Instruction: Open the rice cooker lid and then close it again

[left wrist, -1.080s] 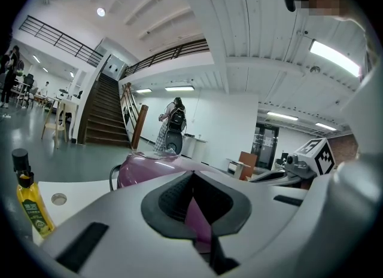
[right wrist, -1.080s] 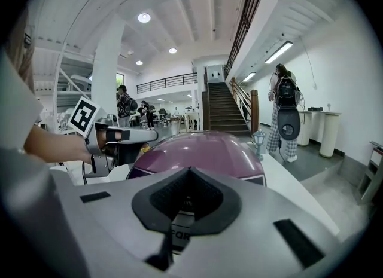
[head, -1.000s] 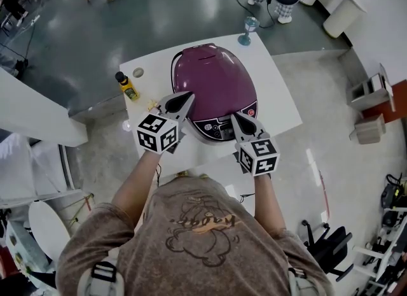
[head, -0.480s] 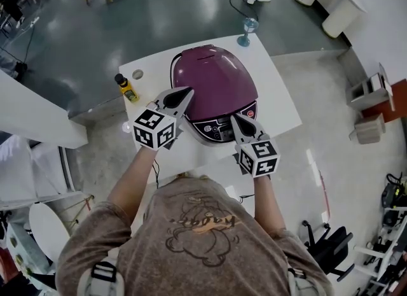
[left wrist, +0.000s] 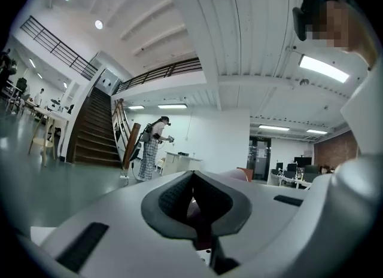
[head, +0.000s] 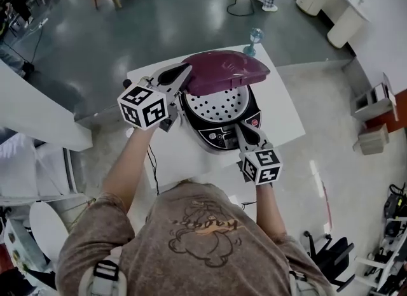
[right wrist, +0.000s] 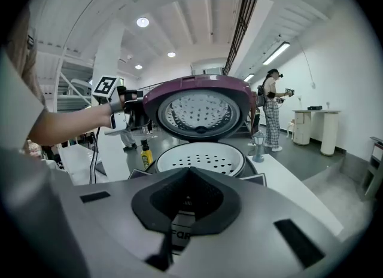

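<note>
Rice cooker [head: 219, 137] sits mid surface [head: 280, 116] with its purple lid [head: 222, 70] tipped up, and I can see the perforated inner plate [head: 219, 105] underneath. My left tongs [head: 184, 70] are closed, tip right at the lid's left edge. Right tongs [head: 240, 127] are closed too, nose at the front control panel. A yellow bottle [right wrist: 145, 153] stands left of the cooker and a glass goblet [head: 255, 35] sits at the far corner, both clear of the lid.
</note>
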